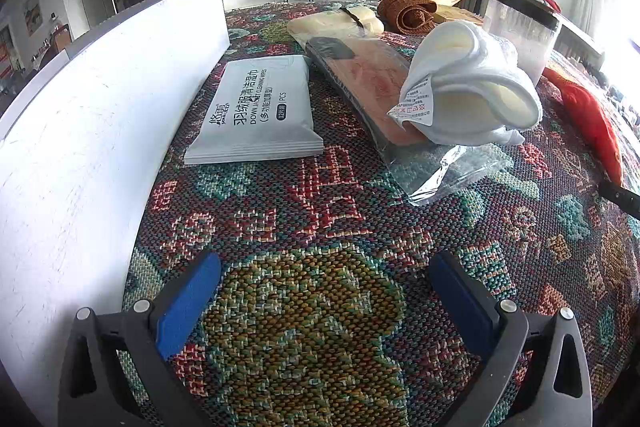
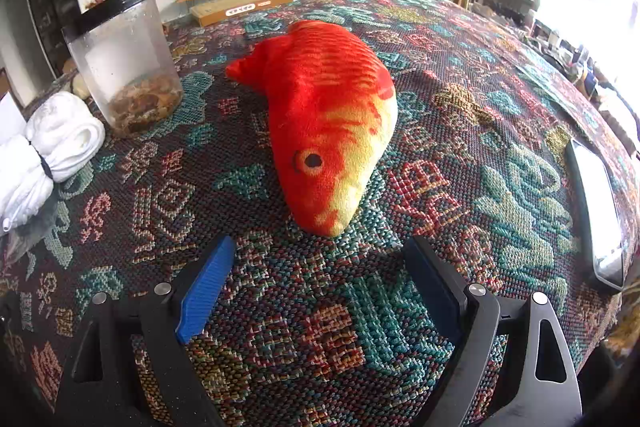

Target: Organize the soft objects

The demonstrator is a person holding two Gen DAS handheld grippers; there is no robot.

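The right gripper (image 2: 320, 251), jaws wide and empty, faces the toy fish (image 2: 328, 123) at twelve o'clock. The jar (image 2: 124, 67) at ten o'clock could tip if the lifted tail sweeps it. The left gripper (image 1: 324, 267) is wide, empty.

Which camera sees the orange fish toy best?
The right wrist view: the plush fish lies whole and centred, eye showing, just ahead of the open right gripper. The left wrist view catches only a strip at its right edge.

Plush fish (image 2: 328, 123) on woven tablecloth (image 2: 280, 307)
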